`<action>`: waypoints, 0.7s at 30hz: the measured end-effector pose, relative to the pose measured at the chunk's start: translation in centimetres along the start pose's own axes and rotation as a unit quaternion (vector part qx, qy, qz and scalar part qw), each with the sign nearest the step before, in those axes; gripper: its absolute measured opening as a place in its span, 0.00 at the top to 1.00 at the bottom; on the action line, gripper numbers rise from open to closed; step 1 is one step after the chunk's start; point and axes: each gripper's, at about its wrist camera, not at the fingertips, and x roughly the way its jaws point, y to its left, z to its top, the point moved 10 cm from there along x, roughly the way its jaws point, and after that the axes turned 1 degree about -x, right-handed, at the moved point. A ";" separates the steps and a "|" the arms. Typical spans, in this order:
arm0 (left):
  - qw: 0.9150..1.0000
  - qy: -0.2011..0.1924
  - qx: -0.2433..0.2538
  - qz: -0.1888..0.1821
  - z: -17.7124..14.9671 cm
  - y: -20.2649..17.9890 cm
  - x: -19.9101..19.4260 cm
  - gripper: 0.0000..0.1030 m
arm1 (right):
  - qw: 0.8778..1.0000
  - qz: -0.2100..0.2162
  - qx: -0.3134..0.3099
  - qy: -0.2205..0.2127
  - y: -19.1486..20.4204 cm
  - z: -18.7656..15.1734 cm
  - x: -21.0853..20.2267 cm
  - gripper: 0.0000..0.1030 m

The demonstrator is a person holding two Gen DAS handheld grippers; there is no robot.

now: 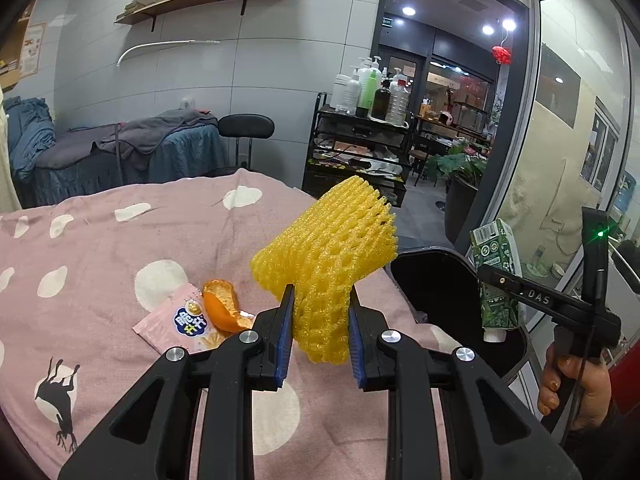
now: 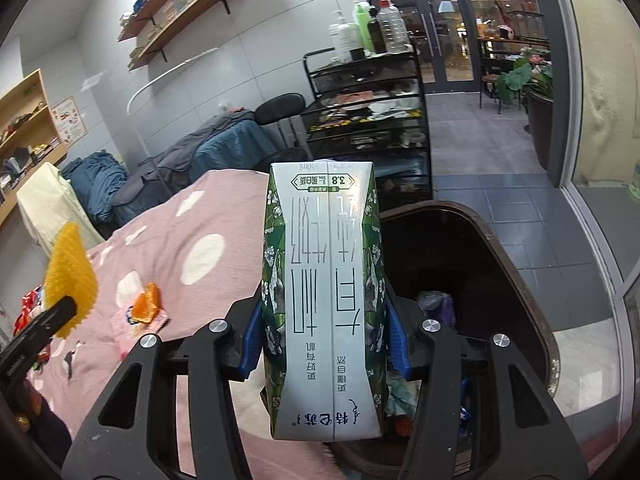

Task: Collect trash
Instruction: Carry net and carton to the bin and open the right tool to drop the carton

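My left gripper [image 1: 321,322] is shut on a yellow foam fruit net [image 1: 328,264], held up above the pink spotted bedcover [image 1: 120,248]. Its blue pads squeeze the net's lower end. My right gripper [image 2: 325,344] is shut on a green and white milk carton [image 2: 324,292], held upside down over the rim of a black trash bin [image 2: 472,248]. In the left wrist view the carton [image 1: 498,276] and the bin [image 1: 432,280] are at the right. An orange peel [image 1: 224,304] lies on a pink snack wrapper [image 1: 180,320] on the cover.
The bin holds some crumpled trash [image 2: 436,304]. A black trolley [image 1: 360,148] with bottles stands behind the bed, with a black stool [image 1: 246,126] beside it. A hand [image 1: 576,384] grips the right tool. Tiled floor [image 2: 500,192] lies beyond the bin.
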 end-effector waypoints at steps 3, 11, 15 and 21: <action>1.000 0.002 0.006 -0.009 -0.1 -1.1 0.2 0.77 | 1.000 -0.023 0.002 0.010 -1.9 -0.2 1.4 0.51; 0.999 0.013 0.018 -0.029 -0.7 -3.4 1.0 0.77 | 0.997 -0.053 0.013 0.047 -4.8 -1.5 4.5 0.51; 0.999 0.017 0.021 -0.032 -0.9 -4.1 1.3 0.77 | 0.996 -0.057 0.018 0.059 -5.5 -2.3 5.6 0.50; 0.999 0.025 0.020 -0.039 -1.1 -4.6 1.9 0.77 | 0.996 -0.059 0.028 0.054 -6.0 -2.8 5.9 0.24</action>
